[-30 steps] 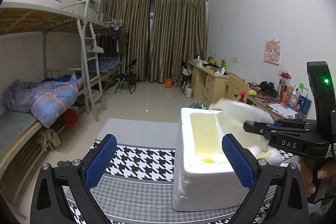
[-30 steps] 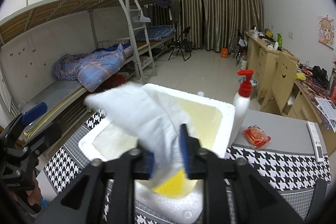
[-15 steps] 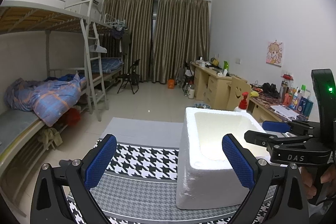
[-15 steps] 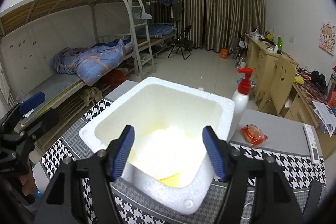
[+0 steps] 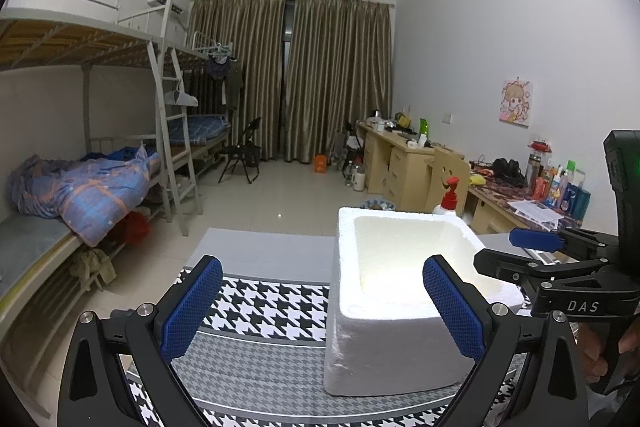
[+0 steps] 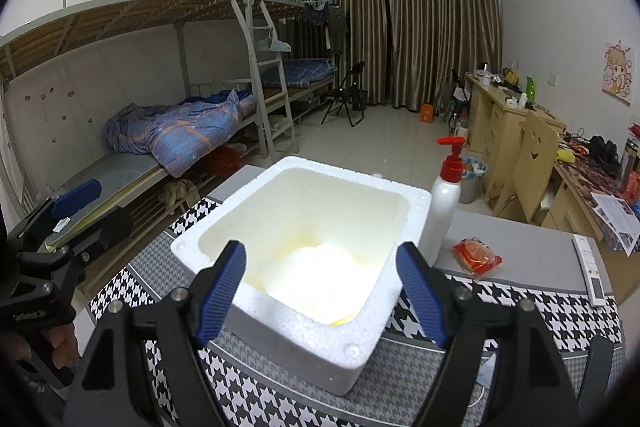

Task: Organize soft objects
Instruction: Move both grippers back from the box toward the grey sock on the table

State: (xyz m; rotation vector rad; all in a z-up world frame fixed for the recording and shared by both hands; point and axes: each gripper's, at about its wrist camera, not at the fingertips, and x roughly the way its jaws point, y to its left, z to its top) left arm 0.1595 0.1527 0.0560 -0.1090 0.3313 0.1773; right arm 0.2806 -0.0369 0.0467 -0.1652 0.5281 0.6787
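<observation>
Right gripper (image 6: 322, 291) is hovering over the near rim of the white foam box (image 6: 352, 341), its jaws having just been opening, now spread wide with nothing between the pads. Directly ahead at 12 o'clock, the white soft cloth (image 6: 316, 275) is lying heaped on the box floor, apart from both fingers, with a sliver of something yellow (image 6: 340, 322) peeking out at its near edge. Left gripper (image 5: 322, 311) is hanging at the box's 9 o'clock side, jaws likewise wide apart and empty, its right finger (image 5: 452, 311) overlapping the box wall in view. At 2 o'clock from the right gripper, 1 white pump bottle (image 6: 442, 211) with a red top is standing just beside the box's far corner. Beyond it, a red snack packet (image 6: 476, 257) and a remote control (image 6: 590, 269) are lying on the tabletop (image 6: 520, 291), well apart from the box.
</observation>
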